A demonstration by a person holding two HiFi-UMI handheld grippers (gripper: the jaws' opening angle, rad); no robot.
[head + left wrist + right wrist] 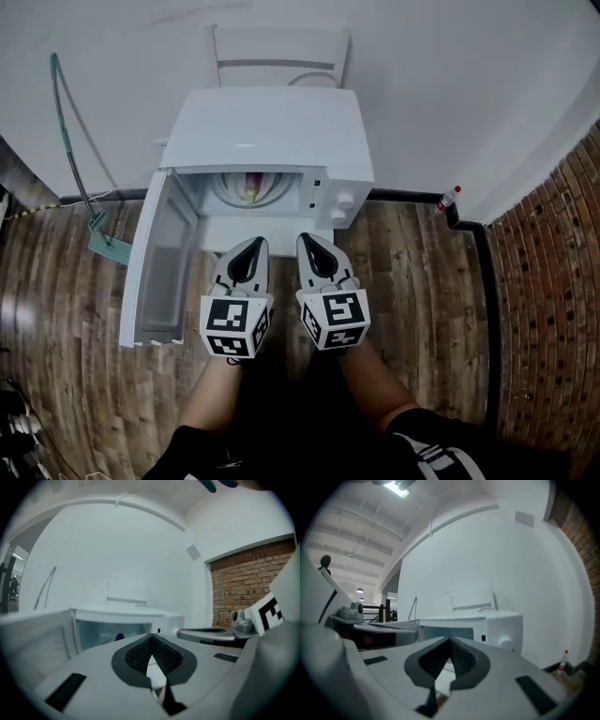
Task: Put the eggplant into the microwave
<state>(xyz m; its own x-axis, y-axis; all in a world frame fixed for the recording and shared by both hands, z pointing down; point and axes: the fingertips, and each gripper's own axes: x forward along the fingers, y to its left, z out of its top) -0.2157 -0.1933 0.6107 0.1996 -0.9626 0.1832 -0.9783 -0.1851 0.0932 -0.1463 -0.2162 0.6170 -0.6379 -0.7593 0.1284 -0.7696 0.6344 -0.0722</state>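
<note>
The white microwave point(272, 131) stands on the wooden floor against the wall, its door point(164, 253) swung open to the left. Inside it, on the round glass plate point(225, 191), lies the purple eggplant point(249, 187); a bit of purple eggplant point(120, 636) also shows in the left gripper view. My left gripper point(255, 242) and right gripper point(307, 238) hang side by side just in front of the opening, apart from the eggplant. Both are shut with nothing between their jaws. In their own views the left gripper point(151, 637) and right gripper point(450, 640) point at the microwave point(487, 625).
A white chair point(281, 56) stands behind the microwave. A green-handled tool point(70, 141) leans on the wall at left. A small bottle point(448, 199) sits by a black pipe at right, beside the brick wall point(553, 281). The person's legs point(309, 412) are below.
</note>
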